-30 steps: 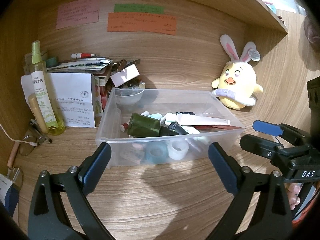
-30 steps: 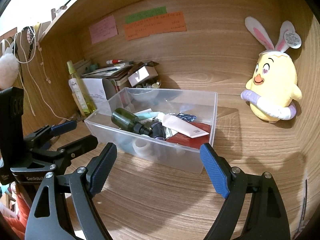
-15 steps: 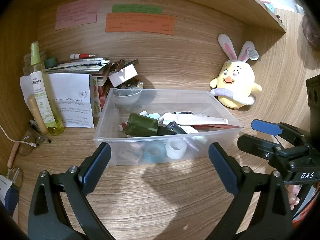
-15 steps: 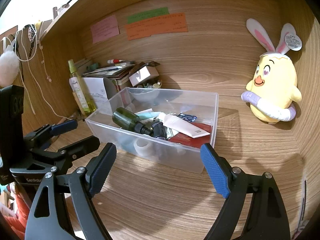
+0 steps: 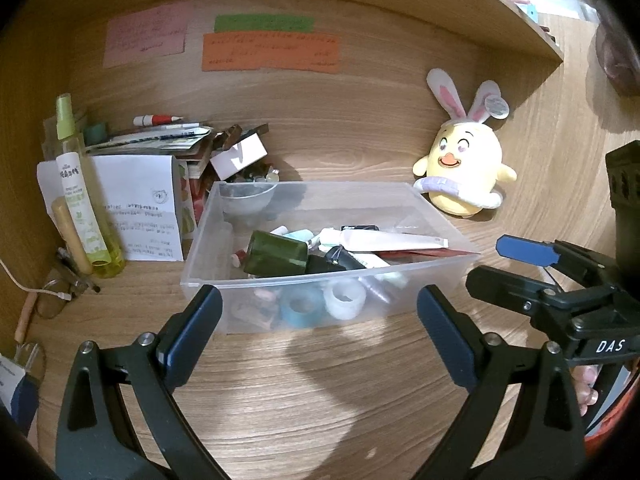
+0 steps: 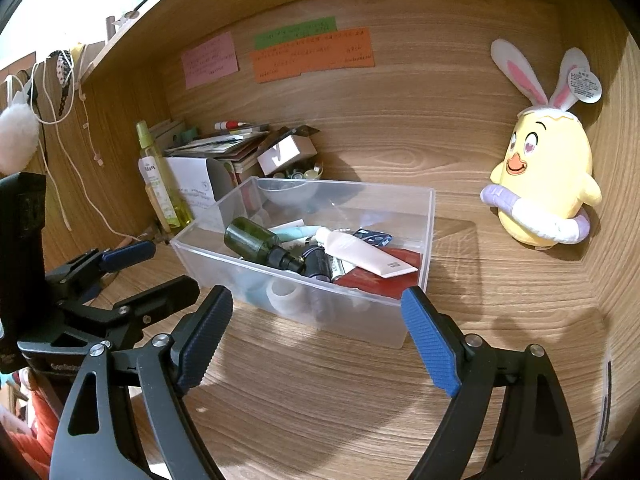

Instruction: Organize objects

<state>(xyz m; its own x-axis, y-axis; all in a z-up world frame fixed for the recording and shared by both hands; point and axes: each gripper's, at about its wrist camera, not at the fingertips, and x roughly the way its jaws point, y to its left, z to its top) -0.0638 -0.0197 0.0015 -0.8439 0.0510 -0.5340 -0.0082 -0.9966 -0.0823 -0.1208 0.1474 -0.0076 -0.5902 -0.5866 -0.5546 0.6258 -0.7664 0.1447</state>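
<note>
A clear plastic bin (image 5: 208, 256) (image 6: 424, 240) stands on the wooden desk. It holds a dark green bottle (image 5: 276, 253) (image 6: 250, 238), a white tube (image 5: 392, 240) (image 6: 362, 254), tape rolls (image 5: 344, 298) and other small items. My left gripper (image 5: 318, 332) is open and empty, just in front of the bin's near wall. My right gripper (image 6: 318, 338) is open and empty, in front of the bin's near right corner. Each gripper shows in the other's view, the right gripper (image 5: 520, 264) at the right and the left gripper (image 6: 148, 270) at the left.
A yellow bunny-eared plush (image 5: 464, 176) (image 6: 544, 184) sits against the back right. A spray bottle (image 5: 80, 196) (image 6: 160, 184), a paper note (image 5: 140, 204) and a pile of books with a small white box (image 5: 240, 156) stand at the left. Glasses (image 5: 56, 300) lie at the left edge.
Both grippers have drawn back slightly from the bin, which looks a little smaller and farther. Both stay open and empty.
</note>
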